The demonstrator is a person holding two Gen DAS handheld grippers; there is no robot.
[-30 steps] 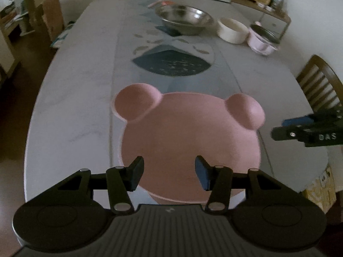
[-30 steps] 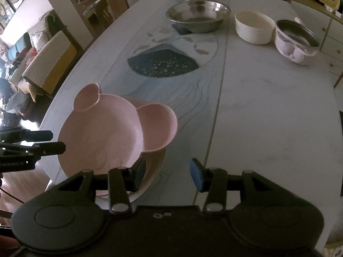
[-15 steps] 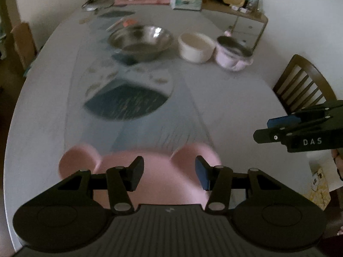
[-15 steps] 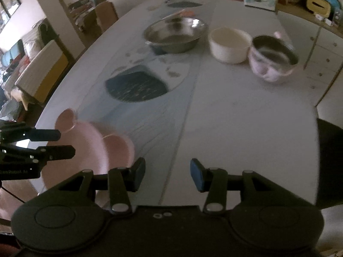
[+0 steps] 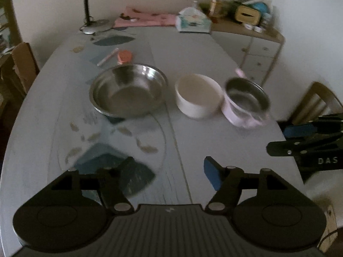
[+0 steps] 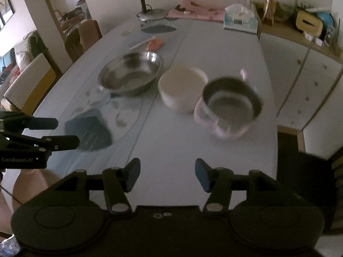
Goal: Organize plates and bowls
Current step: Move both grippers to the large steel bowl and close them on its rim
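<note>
A wide steel bowl [image 5: 128,90] [image 6: 130,75], a white bowl [image 5: 198,95] [image 6: 182,88] and a pink-handled bowl with a steel inside [image 5: 246,102] [image 6: 230,109] stand in a row across the table's middle. My left gripper [image 5: 169,171] is open and empty, held above the near table. My right gripper [image 6: 167,174] is open and empty, short of the pink-handled bowl. Each gripper shows in the other's view: the right one [image 5: 304,141] at the right edge, the left one [image 6: 42,132] at the left edge. A pink edge [image 6: 32,182] peeks out low left.
A desk lamp [image 5: 94,24], pink cloth [image 5: 145,19], tissue box [image 5: 193,22] and orange lid [image 5: 124,56] lie at the table's far end. A sideboard with clutter [image 6: 300,42] stands to the right. Chairs [image 5: 317,102] [image 6: 83,38] flank the table.
Both grippers have moved forward along the table toward the bowls. The pink bear-shaped plate has dropped out of the left view and is nearly gone from the right view. Both stayed open.
</note>
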